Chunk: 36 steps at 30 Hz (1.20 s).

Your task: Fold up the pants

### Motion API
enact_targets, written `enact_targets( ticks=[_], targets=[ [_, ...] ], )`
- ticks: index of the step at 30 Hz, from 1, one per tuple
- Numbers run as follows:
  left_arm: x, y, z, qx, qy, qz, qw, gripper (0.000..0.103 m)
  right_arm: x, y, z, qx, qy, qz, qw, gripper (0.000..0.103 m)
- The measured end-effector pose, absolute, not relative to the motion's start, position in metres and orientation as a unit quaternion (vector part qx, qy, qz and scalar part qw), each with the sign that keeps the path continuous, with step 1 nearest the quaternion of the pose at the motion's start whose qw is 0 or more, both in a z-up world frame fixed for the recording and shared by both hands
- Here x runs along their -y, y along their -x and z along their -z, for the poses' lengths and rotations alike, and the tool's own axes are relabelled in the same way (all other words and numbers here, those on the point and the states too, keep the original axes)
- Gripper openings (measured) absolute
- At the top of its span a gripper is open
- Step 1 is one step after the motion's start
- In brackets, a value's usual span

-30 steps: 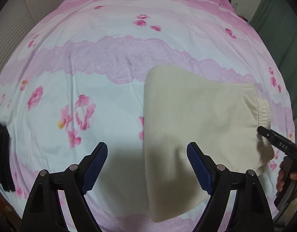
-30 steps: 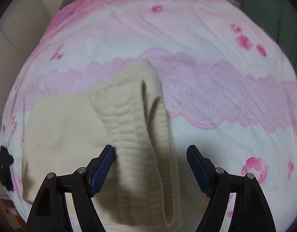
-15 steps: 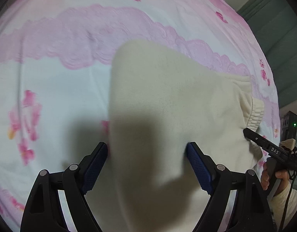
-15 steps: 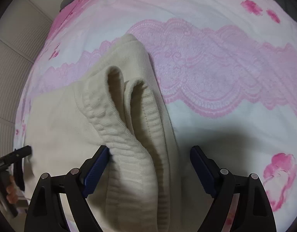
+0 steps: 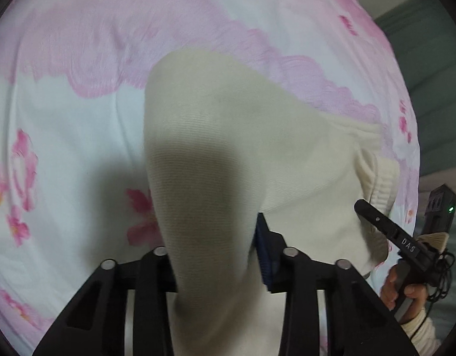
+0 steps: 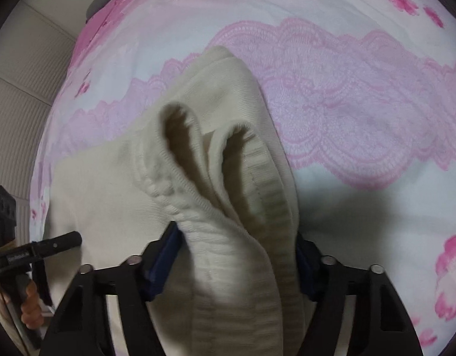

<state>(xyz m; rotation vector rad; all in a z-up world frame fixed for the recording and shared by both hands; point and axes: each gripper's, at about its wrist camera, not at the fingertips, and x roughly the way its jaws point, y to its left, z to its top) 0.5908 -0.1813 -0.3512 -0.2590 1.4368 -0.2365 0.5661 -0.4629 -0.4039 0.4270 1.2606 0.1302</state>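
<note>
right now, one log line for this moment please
left tongs shut on pants fold edge | right tongs shut on waistband | pants on bedsheet

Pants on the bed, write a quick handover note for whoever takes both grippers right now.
Left gripper: shut on the pants at the folded end.
Right gripper: shut on the bunched waistband.
The cream pants lie part-folded on the pink floral bedsheet, both gripped ends bunched up.
Done: both ends gripped.
Left: probably lift and bring one end over the other, then lay flat and let go.
</note>
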Motion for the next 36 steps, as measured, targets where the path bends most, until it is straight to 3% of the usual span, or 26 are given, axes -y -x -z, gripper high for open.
enact_targets(
  ticks=[2,5,12,20,29,36],
  targets=[
    [0.191,-0.583,0.337,-0.643,0.100,0.112,0.751,0.031,0.459,-0.561,0.388,-0.577,-0.193,-0.066,0.791,0.041],
    [0.196,-0.569,0.306,-0.621,0.084,0.127,0.769,0.030,0.446,-0.551,0.357,-0.561,-0.170,-0.075,0.807,0.037],
    [0.166,-0.525,0.239,-0.595,0.087,0.144,0.786,0.030,0.423,-0.509,0.280,-0.522,-0.136,-0.094,0.837,0.036],
    [0.077,-0.433,0.184,-0.565,0.111,0.114,0.810,0.030,0.363,-0.436,0.222,-0.502,-0.116,-0.140,0.846,0.036],
    [-0.077,-0.338,0.161,-0.540,0.142,0.092,0.824,0.030,0.229,-0.375,0.187,-0.496,-0.079,-0.193,0.843,0.036],
    [-0.205,-0.307,0.165,-0.552,0.148,0.085,0.816,0.030,0.107,-0.323,0.185,-0.507,-0.087,-0.197,0.835,0.036]
  ],
)
